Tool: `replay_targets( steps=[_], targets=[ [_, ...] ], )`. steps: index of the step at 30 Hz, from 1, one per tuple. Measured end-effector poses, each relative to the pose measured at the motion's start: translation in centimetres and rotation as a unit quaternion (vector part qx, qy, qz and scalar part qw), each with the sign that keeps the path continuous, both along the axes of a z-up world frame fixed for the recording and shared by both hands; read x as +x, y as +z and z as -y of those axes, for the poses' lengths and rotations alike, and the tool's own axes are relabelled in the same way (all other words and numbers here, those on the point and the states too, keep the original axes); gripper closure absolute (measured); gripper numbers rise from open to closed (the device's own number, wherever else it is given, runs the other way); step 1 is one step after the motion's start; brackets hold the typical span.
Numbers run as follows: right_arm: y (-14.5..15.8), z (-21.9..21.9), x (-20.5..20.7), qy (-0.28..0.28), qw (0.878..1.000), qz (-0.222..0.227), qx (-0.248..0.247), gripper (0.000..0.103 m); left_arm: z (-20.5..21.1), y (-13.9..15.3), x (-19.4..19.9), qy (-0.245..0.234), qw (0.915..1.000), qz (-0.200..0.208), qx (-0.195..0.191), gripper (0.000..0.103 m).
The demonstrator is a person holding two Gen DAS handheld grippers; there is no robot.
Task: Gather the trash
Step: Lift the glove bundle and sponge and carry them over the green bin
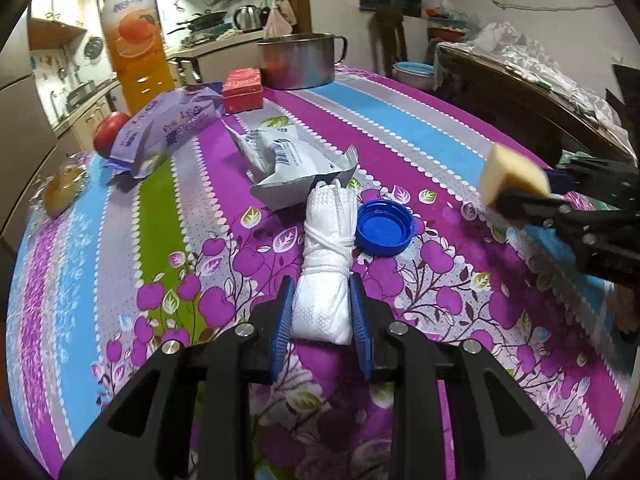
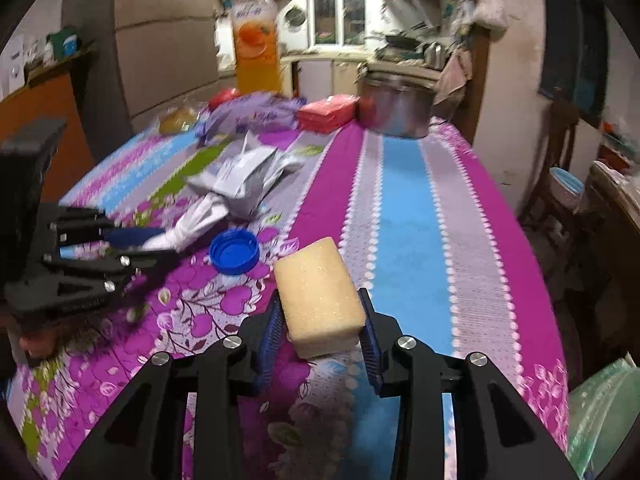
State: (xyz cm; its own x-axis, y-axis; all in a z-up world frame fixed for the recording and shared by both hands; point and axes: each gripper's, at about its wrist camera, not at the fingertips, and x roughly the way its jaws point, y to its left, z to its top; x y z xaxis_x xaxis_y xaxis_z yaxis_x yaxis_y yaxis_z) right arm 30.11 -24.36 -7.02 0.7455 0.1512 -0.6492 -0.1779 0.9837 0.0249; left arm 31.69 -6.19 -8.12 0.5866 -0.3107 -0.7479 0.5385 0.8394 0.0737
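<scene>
Left hand-held gripper (image 1: 323,312) clamped on a tied white bundle (image 1: 326,264) on the table (image 1: 400,128), right hand-held gripper (image 2: 320,326) gripping a yellow sponge (image 2: 320,296), blue bottle cap (image 1: 384,229) just beside the bundle, crumpled white wrapper (image 1: 288,164) behind, purple packet (image 1: 168,130), red box (image 1: 243,90), steel pot (image 1: 298,60), juice bottle (image 1: 136,44) cut off at the top.

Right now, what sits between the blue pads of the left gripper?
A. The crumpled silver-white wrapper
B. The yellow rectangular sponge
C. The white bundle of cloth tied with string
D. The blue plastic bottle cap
C: in the left wrist view the left gripper has the white bundle of cloth tied with string clamped between its pads, while the blue plastic bottle cap lies beside it on the tablecloth.
</scene>
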Motion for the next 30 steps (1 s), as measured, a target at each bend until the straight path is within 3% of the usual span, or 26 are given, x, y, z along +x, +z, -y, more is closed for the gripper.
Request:
replay_targets(
  steps=[10, 14, 21, 30],
  targets=[
    [4.2, 1.4, -6.8, -0.054, 0.995, 0.085, 0.026, 0.066, 0.2, 3.1, -4.3, 0.047, 0.9972, 0.055, -0.022, 0.077],
    [5.4, 2.1, -9.5, -0.069, 0.991, 0.11, 0.026, 0.066, 0.9, 5.0, -6.6, 0.055, 0.9943, 0.078, -0.047, 0.077],
    [6.7, 4.2, -13.8, -0.101, 0.986, 0.13, 0.025, 0.066, 2.9, 7.0, -10.2, 0.055, 0.9896, 0.093, -0.095, 0.077],
    [7.9, 8.3, -18.1, -0.147, 0.979, 0.143, 0.019, 0.066, 8.0, 8.7, -12.9, 0.023, 0.987, 0.097, -0.126, 0.077]
  ],
)
